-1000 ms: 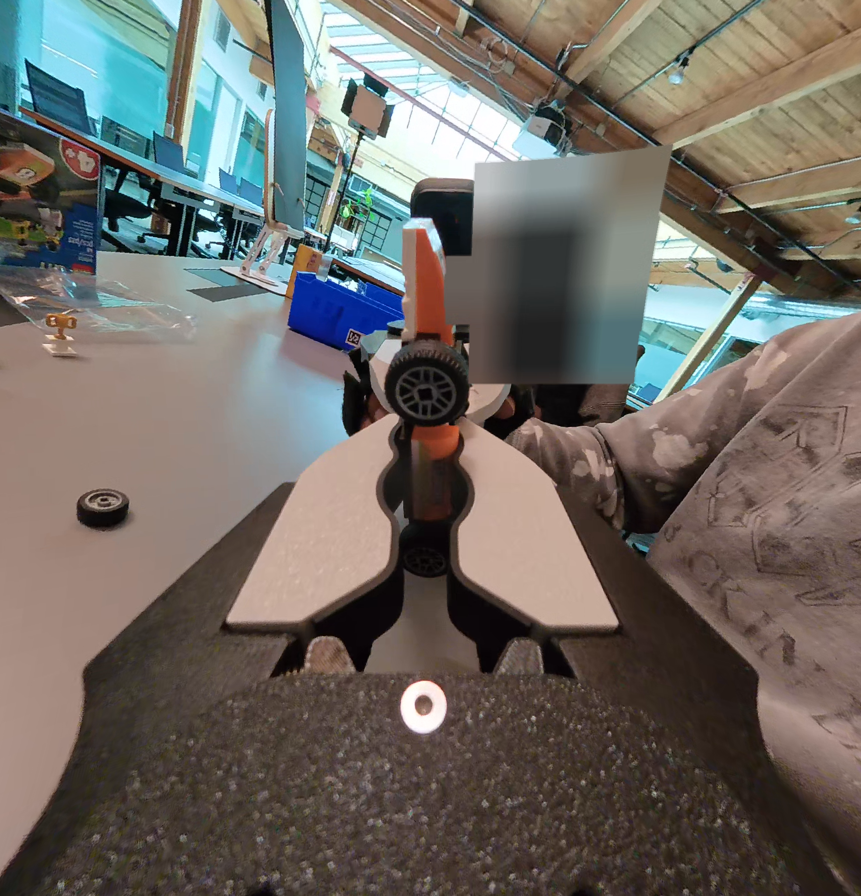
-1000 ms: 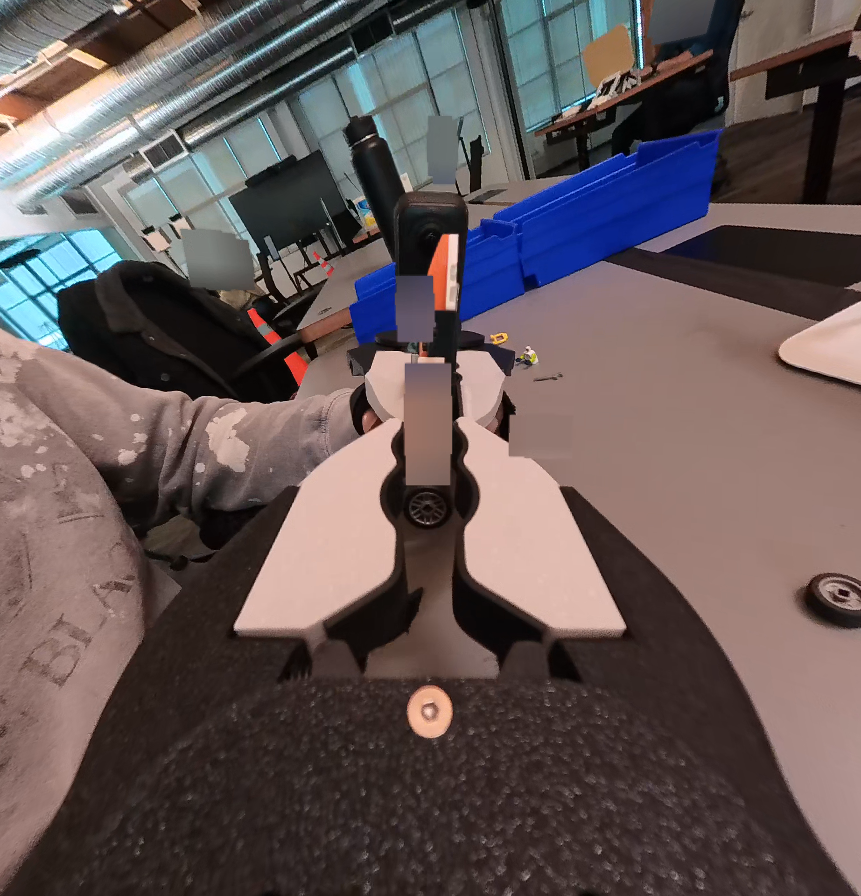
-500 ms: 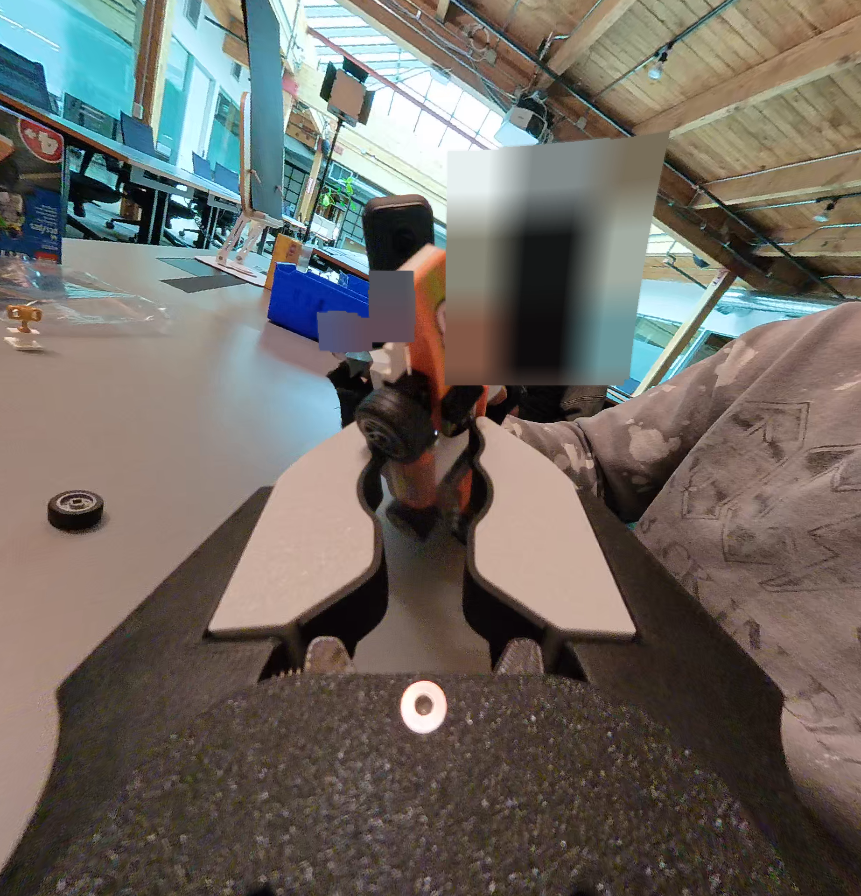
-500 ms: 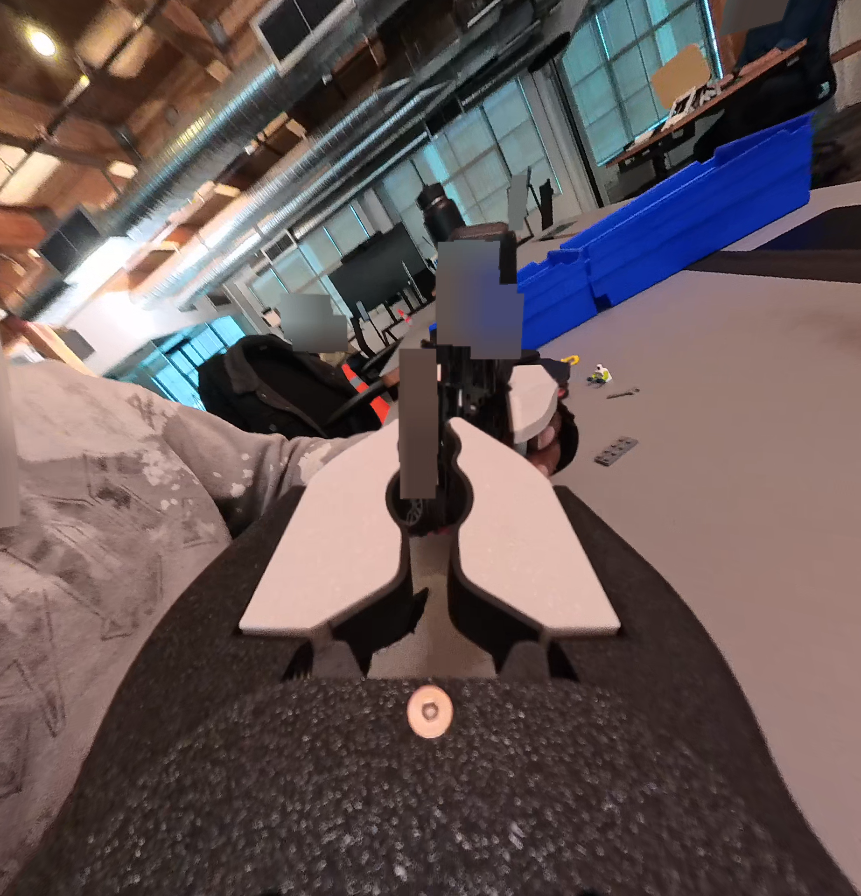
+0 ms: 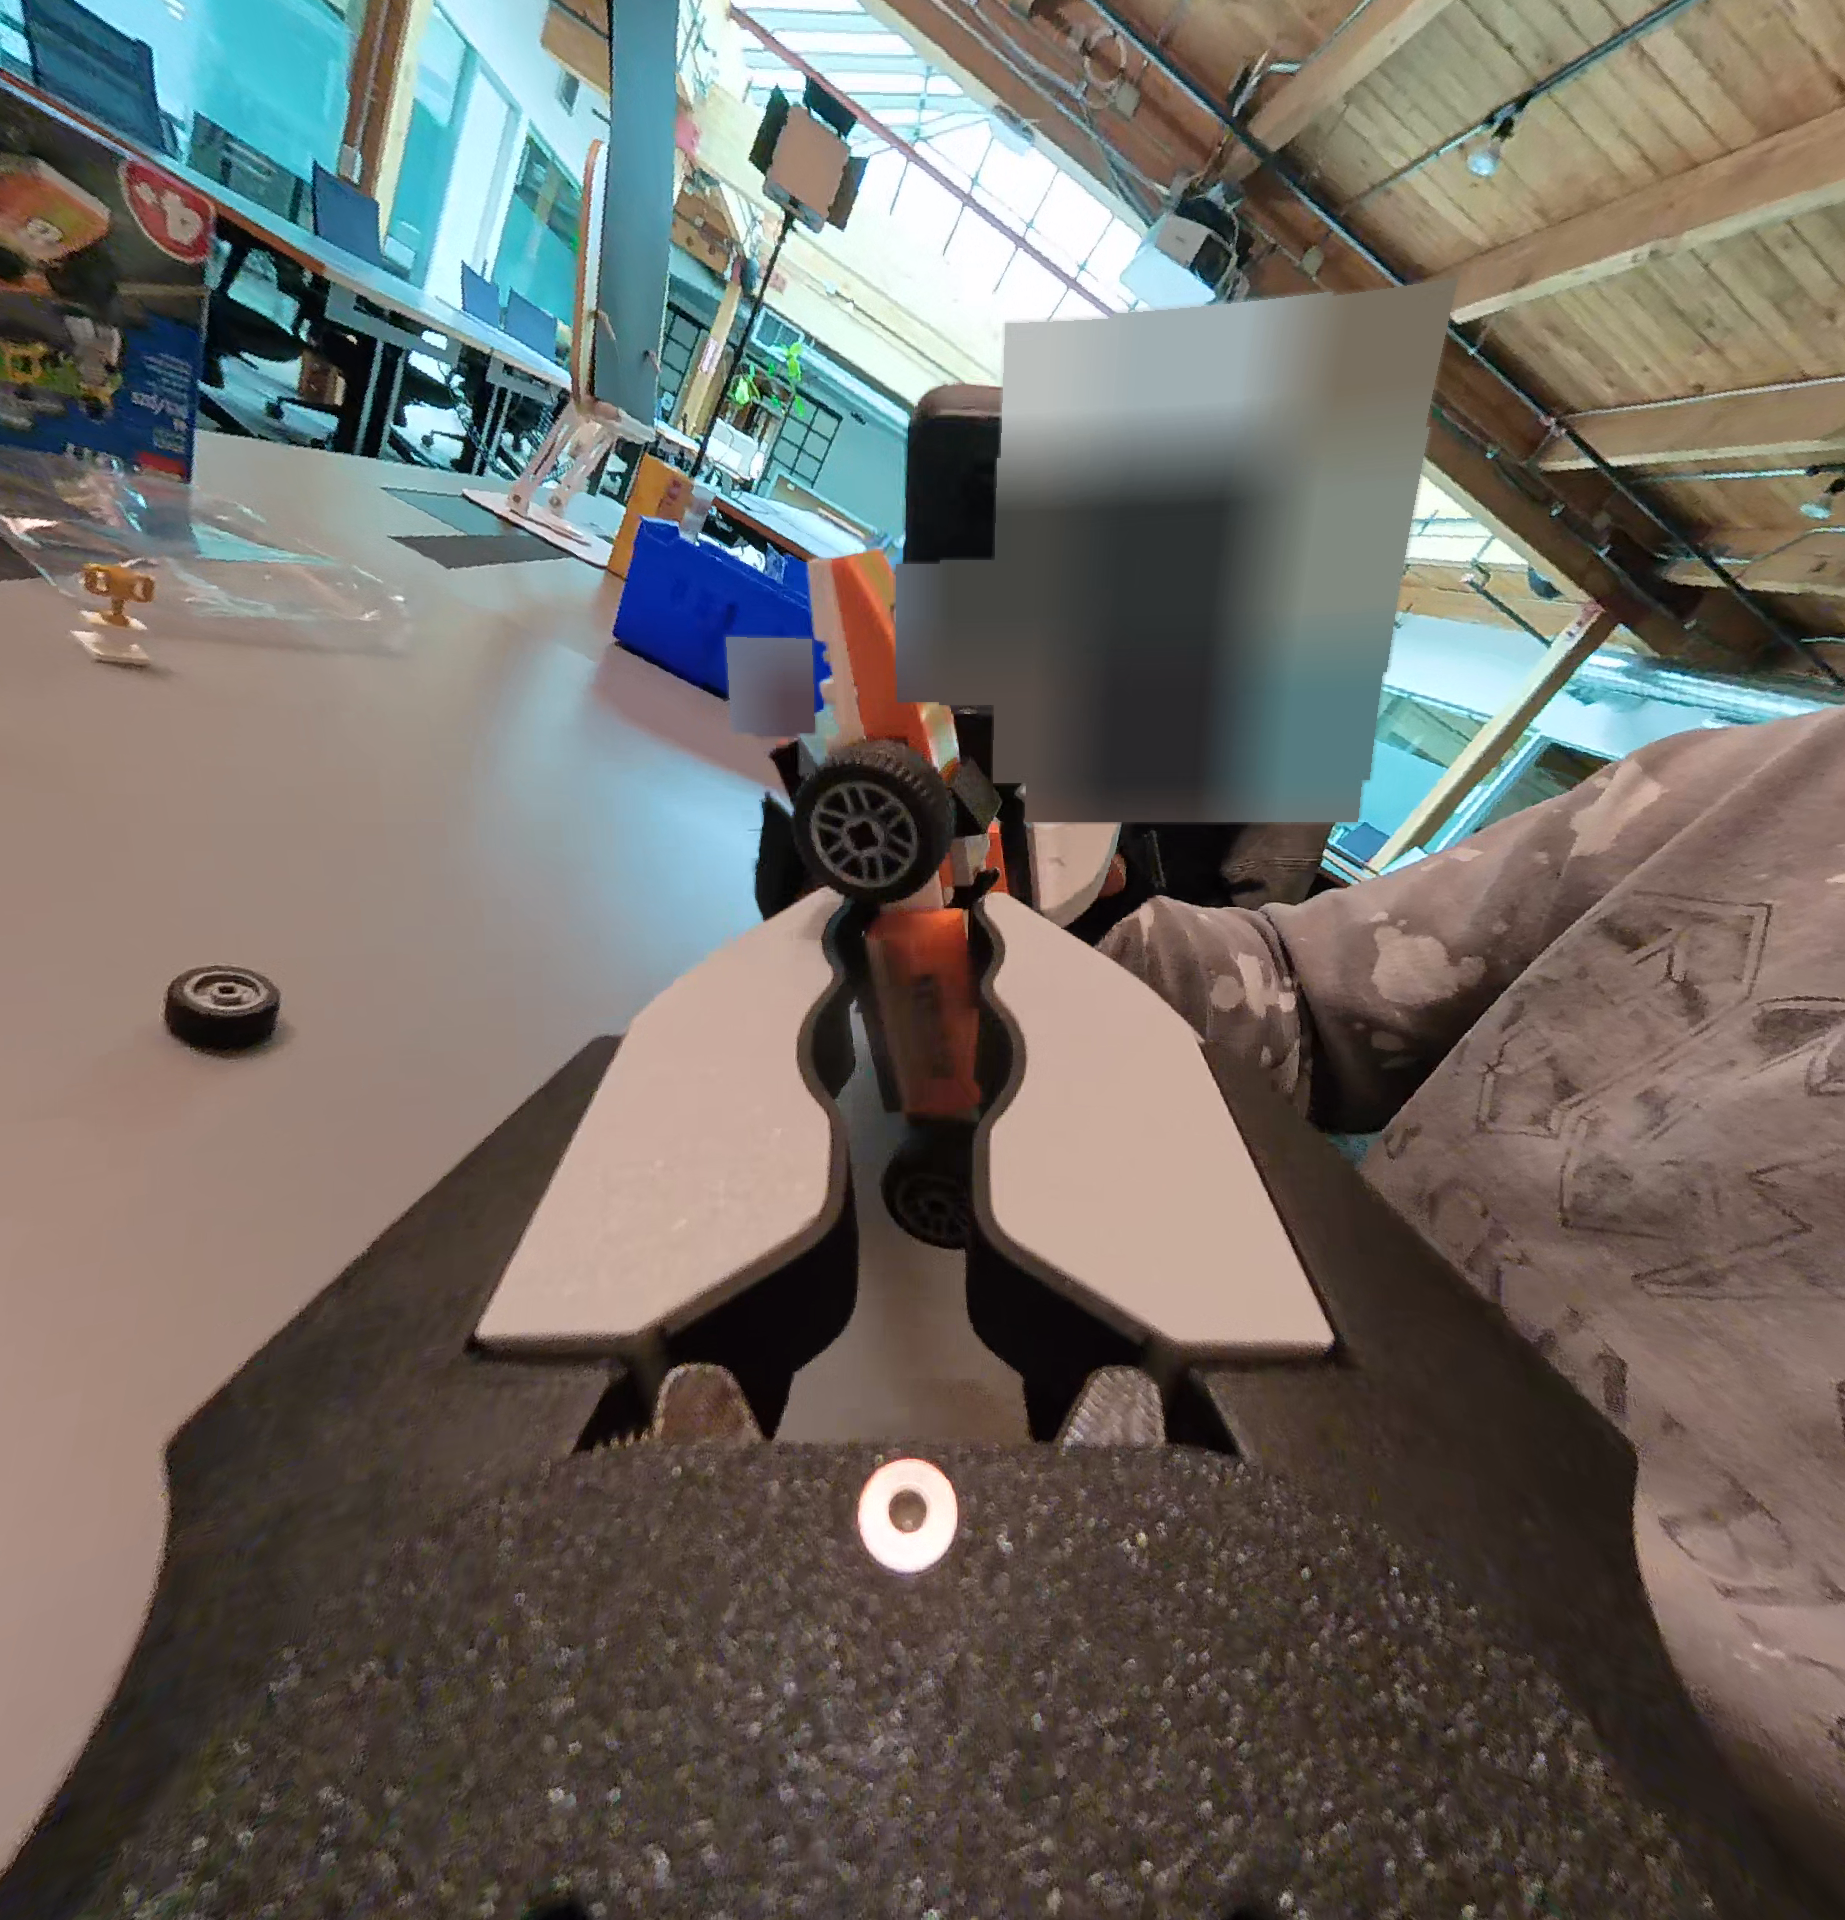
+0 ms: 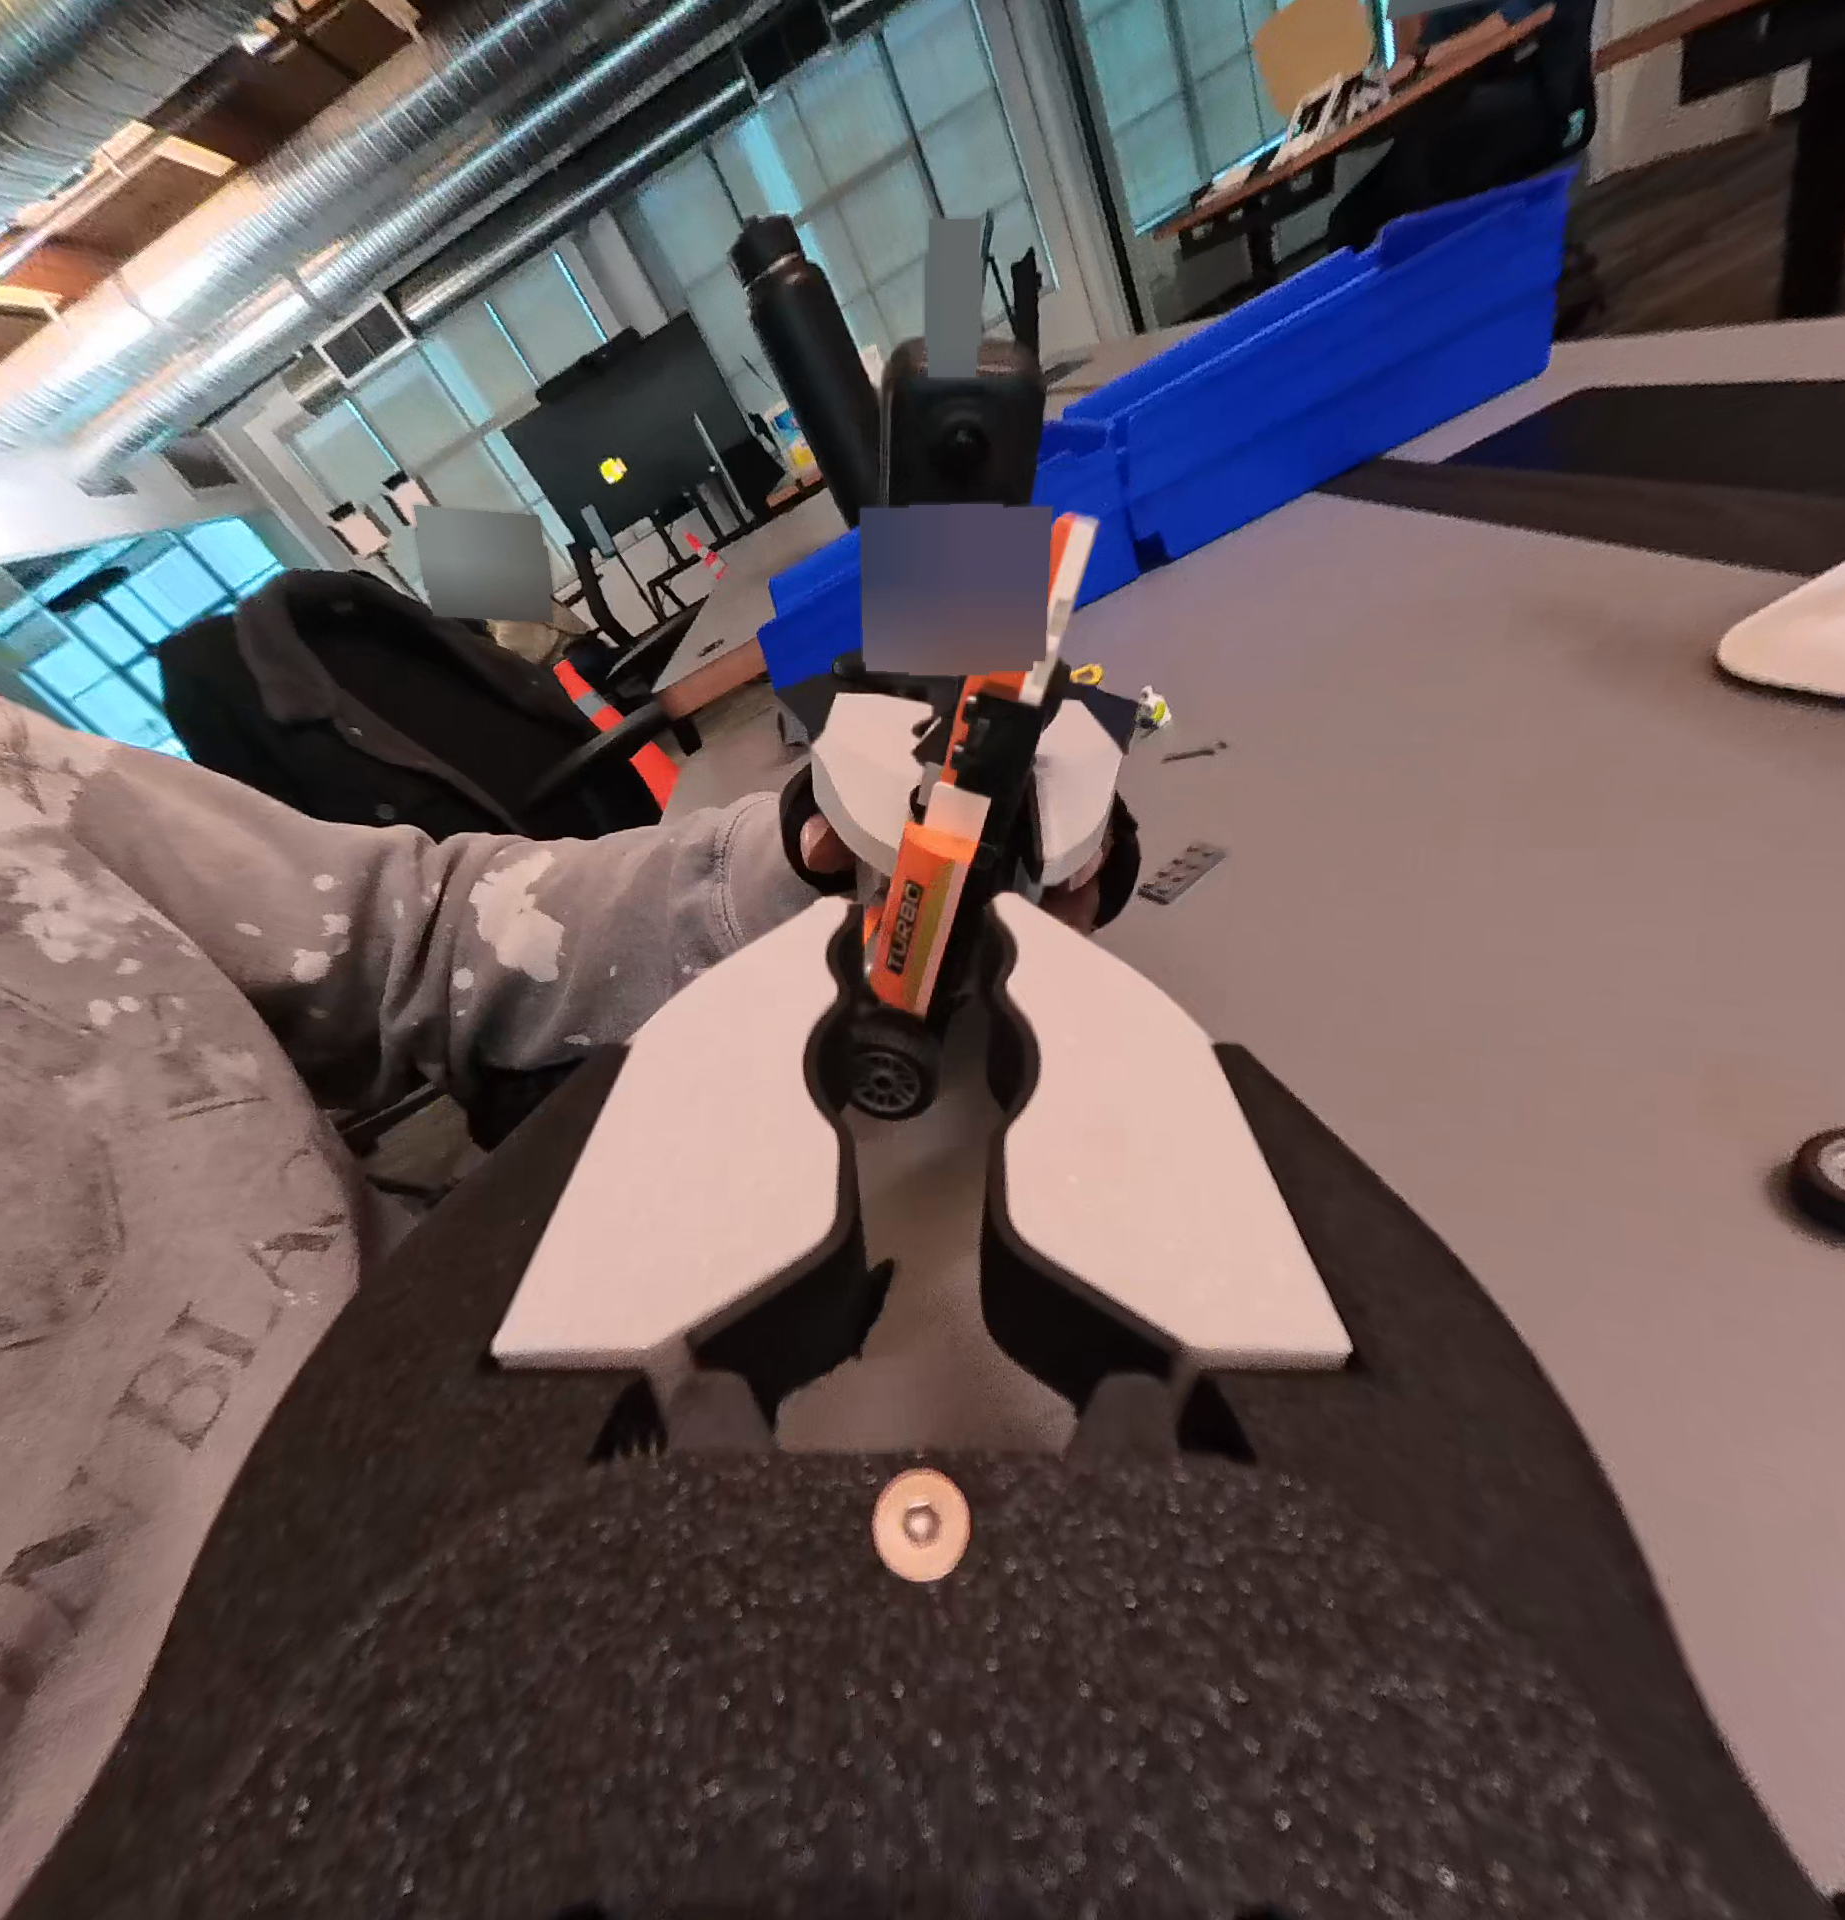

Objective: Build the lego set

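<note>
One orange lego car (image 5: pixel 923 1023) is in view, with two wheels showing on it in the left wrist view – one up front (image 5: pixel 871 826) and one lower, between the fingers (image 5: pixel 930 1200). One loose wheel (image 5: pixel 222 1006) lies on the one grey table (image 5: pixel 398 883). Two grippers are counted: the left gripper (image 5: pixel 913 914) and the right gripper (image 6: pixel 913 914), each with two pale fingers. There is one small gold trophy piece (image 5: pixel 118 613), one clear plastic bag (image 5: pixel 243 566) and one lego box (image 5: pixel 66 301). The right wrist view adds one small dark grey plate (image 6: pixel 1180 871), one tiny minifigure (image 6: pixel 1152 710) and two blue bins side by side – the nearer (image 6: pixel 1344 358) and the farther (image 6: pixel 824 613).
</note>
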A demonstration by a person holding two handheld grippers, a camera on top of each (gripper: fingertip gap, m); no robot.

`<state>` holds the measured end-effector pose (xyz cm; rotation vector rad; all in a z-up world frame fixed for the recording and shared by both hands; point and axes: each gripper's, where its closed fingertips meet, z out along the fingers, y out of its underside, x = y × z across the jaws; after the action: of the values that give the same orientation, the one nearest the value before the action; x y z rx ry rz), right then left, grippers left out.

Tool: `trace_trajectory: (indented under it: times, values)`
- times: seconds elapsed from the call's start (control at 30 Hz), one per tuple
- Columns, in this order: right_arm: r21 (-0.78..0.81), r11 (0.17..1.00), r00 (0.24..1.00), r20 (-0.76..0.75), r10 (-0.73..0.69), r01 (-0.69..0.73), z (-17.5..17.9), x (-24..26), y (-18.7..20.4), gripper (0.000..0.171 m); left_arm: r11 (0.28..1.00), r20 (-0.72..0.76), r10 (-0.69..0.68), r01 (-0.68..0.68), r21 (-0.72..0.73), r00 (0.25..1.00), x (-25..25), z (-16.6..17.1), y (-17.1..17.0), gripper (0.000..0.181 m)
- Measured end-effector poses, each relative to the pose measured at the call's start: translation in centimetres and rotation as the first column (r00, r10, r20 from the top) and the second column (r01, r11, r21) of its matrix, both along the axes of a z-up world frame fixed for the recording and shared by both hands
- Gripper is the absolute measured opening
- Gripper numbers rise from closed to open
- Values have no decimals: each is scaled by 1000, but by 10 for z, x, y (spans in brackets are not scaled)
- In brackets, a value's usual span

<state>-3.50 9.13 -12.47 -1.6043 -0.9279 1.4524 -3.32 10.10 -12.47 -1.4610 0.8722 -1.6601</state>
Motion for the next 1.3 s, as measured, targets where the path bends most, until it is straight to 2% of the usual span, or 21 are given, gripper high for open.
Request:
trace_trajectory:
  times: [0.23, 0.33, 0.4, 0.5, 0.57, 0.93, 1.13, 1.2, 1.3]
  values:
    - [-3, 1000, 1000, 18, 13, -13, -6, -2, -1, 16, 999, 3, -27, 26, 44, 1000, 4, 2, -9, 20]
    - [-6, 999, 999, 28, 40, -40, -5, 2, -4, 16, 996, 36, -76, 75, 44, 996, 0, 8, -15, 39]
    - [6, 999, 998, 48, 43, -43, -7, 2, -5, 16, 998, 70, -54, 52, 28, 996, -4, 13, -10, 41]
    - [53, 997, 991, 124, 43, -49, -15, -2, -9, 16, 999, 76, -26, 24, 32, 997, -3, 16, -8, 37]
    - [70, 996, 987, 156, 45, -56, -18, -6, -12, 16, 997, 38, -38, 36, 67, 999, 0, 11, -12, 23]
    - [146, 988, 986, 162, 28, -52, -8, -4, -18, 17, 992, 68, -72, 64, 112, 995, 0, 22, -22, 21]
    - [143, 987, 990, 132, 55, -74, -5, 11, -14, 32, 990, 82, -51, 40, 134, 995, -3, 25, -19, 20]
    - [124, 992, 994, 113, -1, -13, -3, 24, 2, 32, 990, 88, -41, 28, 136, 995, -6, 26, -18, 20]
    - [101, 975, 959, 189, -212, 196, -15, 48, 54, 25, 989, 110, -25, 9, 148, 994, -9, 29, -16, 21]
